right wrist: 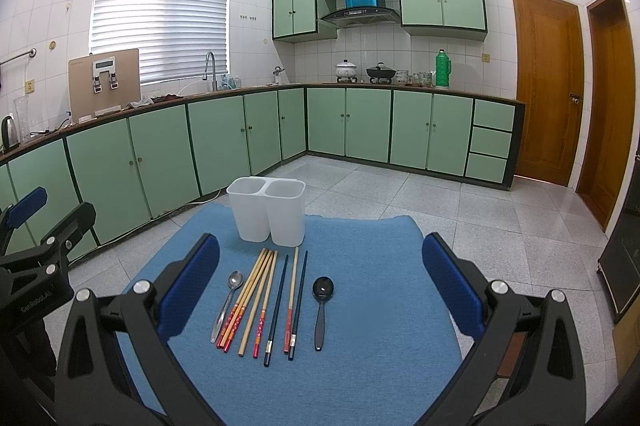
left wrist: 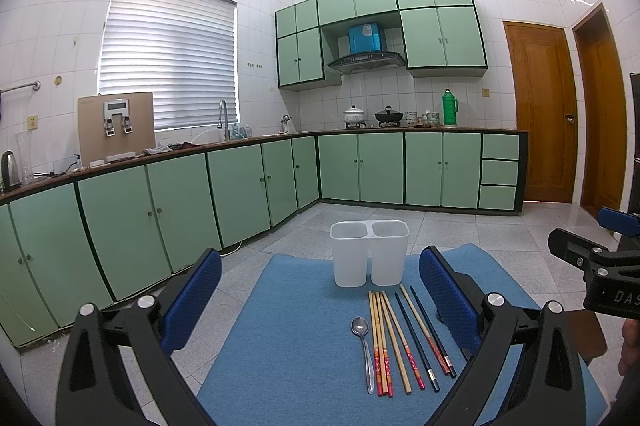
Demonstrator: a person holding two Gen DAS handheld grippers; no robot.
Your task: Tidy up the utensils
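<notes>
A white two-compartment utensil holder (left wrist: 369, 253) (right wrist: 267, 211) stands empty at the far side of a blue mat (left wrist: 292, 338) (right wrist: 376, 326). In front of it lie a silver spoon (left wrist: 365, 350) (right wrist: 228, 302), several wooden and dark chopsticks (left wrist: 404, 338) (right wrist: 268, 302) and a black spoon (right wrist: 321, 302), which the left wrist view does not show. My left gripper (left wrist: 320, 302) is open and empty above the mat's near side. My right gripper (right wrist: 320, 290) is open and empty, over the utensils. Each gripper shows at the edge of the other's view.
The mat covers a small table over a grey tiled floor (right wrist: 460, 210). Green kitchen cabinets (left wrist: 240, 186) run along the left and back walls. Wooden doors (right wrist: 548, 86) stand at the right. A dark box (right wrist: 624, 266) sits at the far right.
</notes>
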